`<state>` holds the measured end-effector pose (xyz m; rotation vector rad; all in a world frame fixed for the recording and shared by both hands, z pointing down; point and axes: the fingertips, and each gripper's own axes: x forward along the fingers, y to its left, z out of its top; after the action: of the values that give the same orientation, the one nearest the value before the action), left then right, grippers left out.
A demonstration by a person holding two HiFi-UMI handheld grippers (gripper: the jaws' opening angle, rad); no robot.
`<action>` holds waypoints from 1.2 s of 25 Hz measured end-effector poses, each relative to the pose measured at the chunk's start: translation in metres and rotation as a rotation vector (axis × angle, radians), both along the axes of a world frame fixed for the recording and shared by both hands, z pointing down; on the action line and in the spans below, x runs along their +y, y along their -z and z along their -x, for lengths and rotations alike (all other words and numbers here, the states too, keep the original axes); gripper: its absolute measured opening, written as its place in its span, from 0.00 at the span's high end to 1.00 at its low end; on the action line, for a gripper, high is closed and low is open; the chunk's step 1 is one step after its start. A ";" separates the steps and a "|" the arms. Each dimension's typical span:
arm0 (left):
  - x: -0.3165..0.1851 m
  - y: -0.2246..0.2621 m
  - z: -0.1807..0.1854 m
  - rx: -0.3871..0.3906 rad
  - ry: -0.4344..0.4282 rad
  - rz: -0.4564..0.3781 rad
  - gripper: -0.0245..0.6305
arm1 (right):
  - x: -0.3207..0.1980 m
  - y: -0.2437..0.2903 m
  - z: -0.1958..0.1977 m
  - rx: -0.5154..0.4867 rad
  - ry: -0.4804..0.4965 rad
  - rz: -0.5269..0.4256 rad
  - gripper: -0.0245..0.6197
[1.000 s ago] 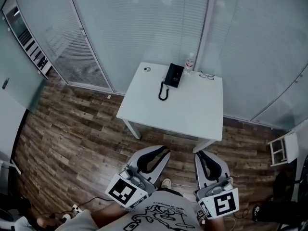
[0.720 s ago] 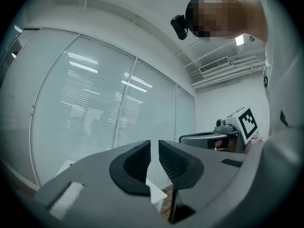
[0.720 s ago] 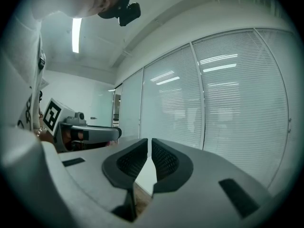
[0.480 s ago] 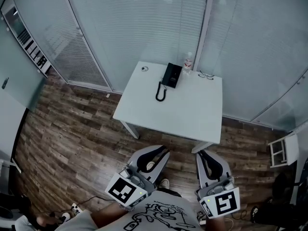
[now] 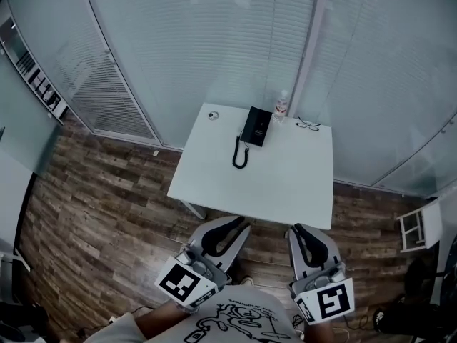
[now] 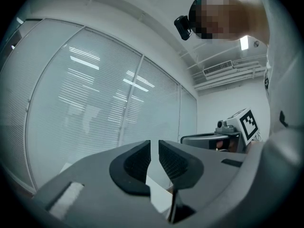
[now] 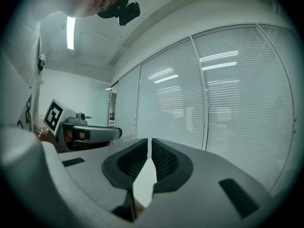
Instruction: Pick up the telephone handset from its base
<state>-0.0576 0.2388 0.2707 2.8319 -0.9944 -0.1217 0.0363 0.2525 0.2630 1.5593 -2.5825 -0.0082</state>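
While the telephone handset point(image 5: 250, 125) lay cradled on its base point(image 5: 261, 128), not yet lifted, the black unit sat near the far edge of the white desk point(image 5: 285, 181). Its coiled cord point(image 5: 240, 154) looped toward the near side. At that range the handset could barely be told from the base.

Both tools were well short of it, held out over the wooden floor point(image 5: 93, 191) before the desk's near edge. The left hand-held gripper point(image 5: 244, 225) had its jaws drawn together with nothing between them. The right hand-held gripper point(image 5: 294, 229) looked the same, its pads nearly touching and empty.

To do the step well, one hand-held gripper would probably need to reach across the desk and spread its jaws. It should then come down across the handset's narrow middle, not an end, so that it lifts level. Raising it straight up and slowly would let the cord uncoil without dragging the base.

A small bottle point(image 5: 282, 103) stood upright just beside the base's far right corner, and how full it was could not be made out. Spectacles point(image 5: 308, 125) lay to the right, and a small round object point(image 5: 213, 115) lay near the far left corner.
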 end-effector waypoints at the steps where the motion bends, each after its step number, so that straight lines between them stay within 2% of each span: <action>1: -0.010 0.001 0.005 -0.001 -0.002 -0.003 0.88 | -0.009 0.001 0.004 0.002 -0.003 -0.003 0.93; 10: -0.075 0.006 0.047 0.010 -0.035 -0.008 0.88 | -0.069 0.004 0.045 0.013 -0.034 0.007 0.93; 18: -0.098 -0.005 0.072 0.010 -0.047 0.010 0.88 | -0.090 -0.008 0.072 0.011 -0.043 0.031 0.93; 24: -0.112 -0.014 0.073 0.010 -0.039 0.041 0.88 | -0.107 -0.013 0.070 0.000 -0.045 0.046 0.93; 30: -0.136 -0.014 0.059 -0.003 -0.021 0.036 0.88 | -0.134 -0.015 0.055 -0.011 -0.029 0.039 0.93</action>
<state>-0.1169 0.1028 0.2847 2.8097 -0.9577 -0.0957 -0.0185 0.1183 0.2781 1.5876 -2.5520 0.0537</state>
